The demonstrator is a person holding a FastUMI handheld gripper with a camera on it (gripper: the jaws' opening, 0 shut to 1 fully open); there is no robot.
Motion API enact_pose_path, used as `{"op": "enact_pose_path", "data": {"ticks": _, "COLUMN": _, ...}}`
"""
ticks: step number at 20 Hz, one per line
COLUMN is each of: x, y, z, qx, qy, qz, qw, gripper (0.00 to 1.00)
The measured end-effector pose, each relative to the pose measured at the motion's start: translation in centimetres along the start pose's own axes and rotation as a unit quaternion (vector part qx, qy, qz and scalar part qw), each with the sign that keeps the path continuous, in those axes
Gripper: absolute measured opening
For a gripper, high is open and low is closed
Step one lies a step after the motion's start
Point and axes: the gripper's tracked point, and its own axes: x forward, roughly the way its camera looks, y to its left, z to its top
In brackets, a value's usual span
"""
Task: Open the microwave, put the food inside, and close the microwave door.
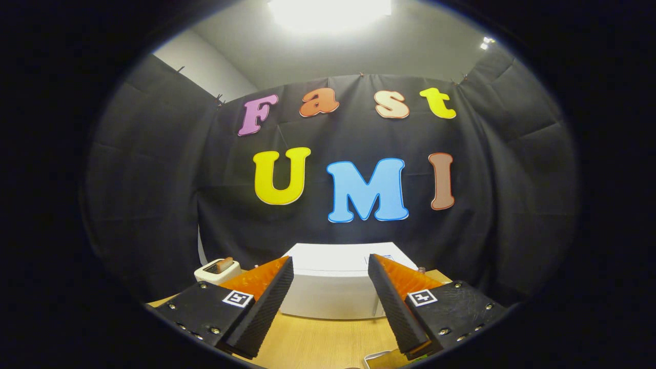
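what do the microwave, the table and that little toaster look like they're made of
Microwave: smooth white casing, painted metal or plastic; the sheen leaves it open. Table: light wood or wood-look laminate, with faint grain and a matte finish. Toaster: cream, glossy shell, probably plastic, with something brown in its slot. The gripper is open, its fingers apart ahead of the microwave, holding nothing.

Wooden table, white microwave and toaster on it
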Motion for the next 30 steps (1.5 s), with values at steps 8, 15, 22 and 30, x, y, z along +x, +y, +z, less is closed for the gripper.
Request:
{"op": "enact_pose_path", "data": {"ticks": 8, "x": 7.6, "y": -5.3, "z": -8.9, "qx": -0.019, "qy": 0.023, "qz": -0.042, "qw": 0.999, "gripper": 0.94}}
{"op": "enact_pose_path", "data": {"ticks": 15, "x": 13.4, "y": -9.9, "z": -16.0, "qx": -0.013, "qy": 0.061, "qz": -0.080, "qw": 0.995, "gripper": 0.94}}
{"op": "enact_pose_path", "data": {"ticks": 22, "x": 17.6, "y": -12.6, "z": -20.9, "qx": -0.011, "qy": 0.085, "qz": -0.105, "qw": 0.991, "gripper": 0.78}}
{"op": "enact_pose_path", "data": {"ticks": 30, "x": 19.2, "y": -12.8, "z": -22.6, "qx": 0.028, "qy": 0.115, "qz": -0.084, "qw": 0.989, "gripper": 0.30}}
